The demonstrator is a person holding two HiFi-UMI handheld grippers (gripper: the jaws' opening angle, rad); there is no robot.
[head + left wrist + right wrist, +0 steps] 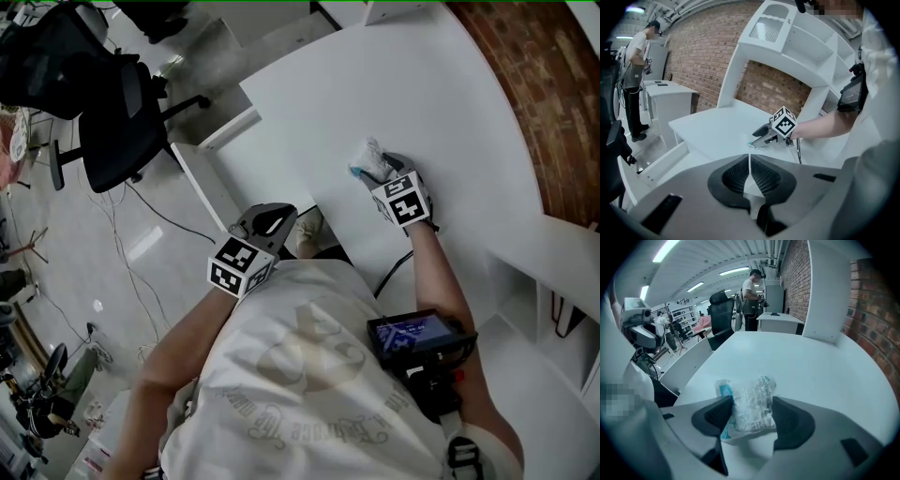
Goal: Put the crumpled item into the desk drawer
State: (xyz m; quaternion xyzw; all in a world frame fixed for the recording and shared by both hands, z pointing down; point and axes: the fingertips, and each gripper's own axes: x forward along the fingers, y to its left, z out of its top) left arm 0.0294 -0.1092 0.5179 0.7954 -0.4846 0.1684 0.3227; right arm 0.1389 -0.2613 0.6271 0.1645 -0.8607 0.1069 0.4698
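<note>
The crumpled item, a clear plastic packet with blue print (367,157) (747,405), lies on the white desk top (422,84). My right gripper (377,171) (750,417) points down at it, and the packet sits between its two pads with their inner faces at its edges, uncrushed. My left gripper (270,219) (750,172) hangs over the desk's near left edge with its pads together and nothing in them. In the left gripper view the right gripper (758,139) shows over the packet (748,140). A white drawer (228,129) (661,161) stands pulled out at the desk's left side.
A black office chair (117,131) stands on the floor left of the desk. A brick wall (534,84) and a white shelf unit (787,42) back the desk. A person (751,296) stands at another desk farther off. Cables trail over the floor (141,272).
</note>
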